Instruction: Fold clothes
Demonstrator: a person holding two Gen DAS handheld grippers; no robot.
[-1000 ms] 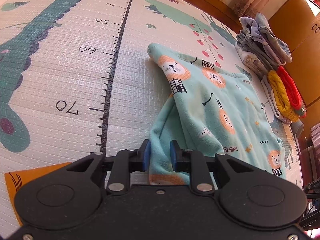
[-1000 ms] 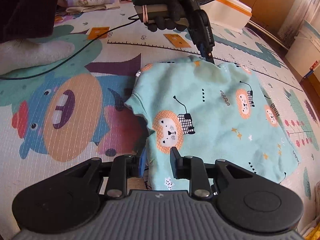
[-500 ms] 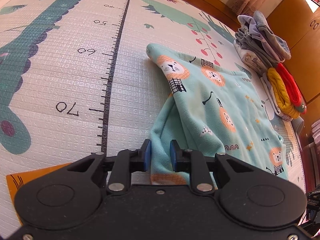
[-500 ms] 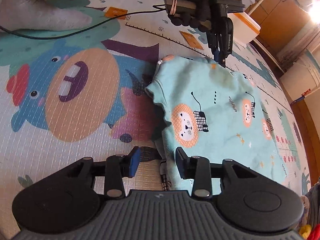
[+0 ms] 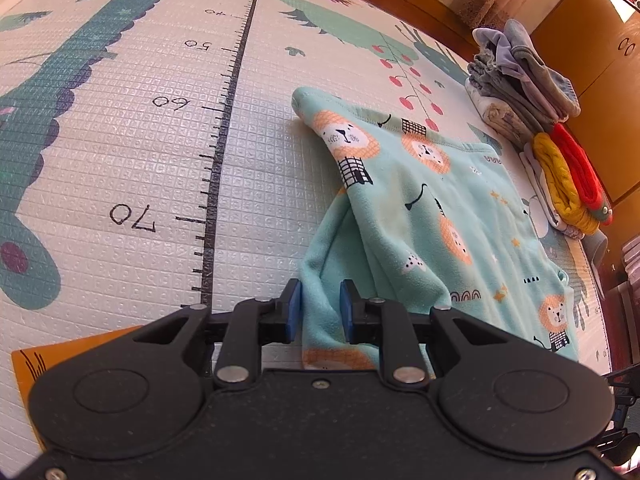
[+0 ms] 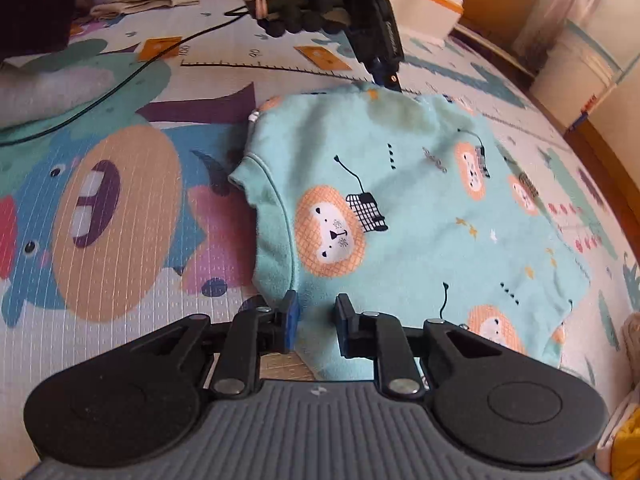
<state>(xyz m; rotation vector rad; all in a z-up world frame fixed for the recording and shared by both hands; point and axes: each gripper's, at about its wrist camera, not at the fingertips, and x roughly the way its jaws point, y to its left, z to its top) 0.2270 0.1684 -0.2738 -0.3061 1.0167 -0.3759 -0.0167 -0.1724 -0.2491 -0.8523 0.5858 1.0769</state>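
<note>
A teal fleece garment with orange lion prints (image 5: 440,208) lies on the play mat, partly folded over itself. My left gripper (image 5: 320,308) is shut on a bunched edge of it, and fabric fills the gap between the blue pads. In the right wrist view the same garment (image 6: 400,220) spreads across the mat. The left gripper (image 6: 386,76), held by a black-gloved hand (image 6: 296,16), pinches its far edge there. My right gripper (image 6: 316,312) is shut on the near edge, close to the rounded neckline.
Folded clothes are stacked at the mat's right edge (image 5: 532,92), with yellow and red pieces (image 5: 568,184) beside them. A white box with an orange lid (image 6: 424,4), a black cable (image 6: 120,80), orange cards (image 6: 324,56) and a person's socked foot (image 6: 48,92) sit on the far side.
My right gripper stood wider open half a second ago; its fingers have since narrowed onto the garment's near edge. The left gripper has kept its hold and barely moved.
</note>
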